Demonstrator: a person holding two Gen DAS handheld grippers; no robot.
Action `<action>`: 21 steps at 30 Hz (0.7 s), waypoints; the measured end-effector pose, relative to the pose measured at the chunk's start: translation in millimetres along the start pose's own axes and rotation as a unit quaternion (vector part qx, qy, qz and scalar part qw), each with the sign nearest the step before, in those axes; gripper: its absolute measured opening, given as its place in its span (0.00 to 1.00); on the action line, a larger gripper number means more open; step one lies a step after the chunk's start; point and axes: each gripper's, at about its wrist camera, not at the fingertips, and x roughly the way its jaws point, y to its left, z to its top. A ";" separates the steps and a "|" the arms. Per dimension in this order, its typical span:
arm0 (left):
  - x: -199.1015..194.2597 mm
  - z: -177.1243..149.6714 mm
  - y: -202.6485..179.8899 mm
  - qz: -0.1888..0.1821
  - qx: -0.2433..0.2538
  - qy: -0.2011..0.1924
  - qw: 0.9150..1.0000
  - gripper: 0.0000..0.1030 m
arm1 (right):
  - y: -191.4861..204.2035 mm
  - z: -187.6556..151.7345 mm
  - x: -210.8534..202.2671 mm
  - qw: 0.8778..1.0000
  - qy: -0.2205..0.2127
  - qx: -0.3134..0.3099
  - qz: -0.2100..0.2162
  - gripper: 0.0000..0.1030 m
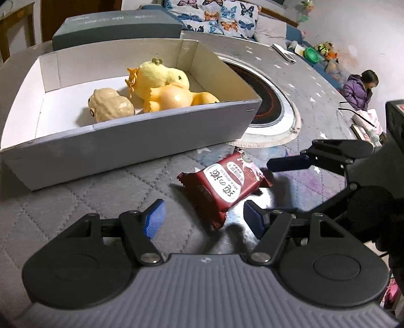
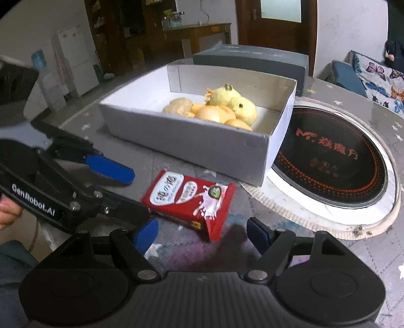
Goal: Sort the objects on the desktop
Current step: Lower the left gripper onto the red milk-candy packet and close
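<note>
Table (image 1: 75, 194), round and covered with a grey quilted cloth printed with small stars, carrying an inset black hob (image 2: 328, 161) with red markings at its centre. Room beyond: in the right wrist view, a white refrigerator (image 2: 75, 63) at far left, a wooden sideboard (image 2: 197, 32), then a brown door; in the left wrist view, a butterfly-print cushion (image 1: 219, 15) on a sofa and a seated person in a purple jacket (image 1: 358, 88) at far right.

White cardboard box (image 1: 75, 148), open-topped, standing on the table with one corner overlapping the hob rim. Contents, left to right in the left wrist view: beige toy (image 1: 111, 104), orange squishy duck (image 1: 174, 98), and behind it a yellow plush chick (image 1: 161, 75), all touching. Dark grey closed box (image 1: 116, 27) just behind the white one.

Red biscuit packet (image 1: 222, 186), lying flat on the cloth just in front of the white box, outside it.

Left tool (image 1: 202, 222), jaws spread wide and holding nothing, near the packet's end. Right tool (image 2: 202, 234), likewise open and empty, facing the packet from the other side.
</note>
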 end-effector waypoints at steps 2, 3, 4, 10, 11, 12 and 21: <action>1.8 1.8 3.3 -0.010 -0.010 0.004 1.000 0.67 | 1.6 -2.4 1.7 1.000 -0.001 -0.004 0.001 0.77; 1.5 2.6 5.0 -0.016 -0.014 0.005 1.000 0.67 | 2.8 -3.3 1.9 1.000 -0.002 -0.007 0.002 0.77; 1.5 3.5 6.2 -0.020 -0.017 0.005 1.000 0.67 | 4.0 -3.9 2.0 1.000 -0.004 -0.011 0.002 0.77; 5.8 6.9 4.0 -0.015 -0.016 0.007 1.000 0.67 | 10.0 -4.3 5.4 1.000 -0.010 -0.026 0.000 0.77; 6.4 7.6 3.3 -0.015 -0.015 0.008 1.000 0.67 | 11.0 -4.2 6.0 1.000 -0.011 -0.028 -0.001 0.77; 7.0 8.4 2.8 -0.015 -0.016 0.008 1.000 0.67 | 12.0 -4.2 6.6 0.999 -0.011 -0.030 -0.001 0.77; 12.5 10.9 -0.9 -0.020 -0.015 0.010 1.000 0.67 | 24.0 -3.5 12.6 0.999 -0.015 -0.049 -0.004 0.78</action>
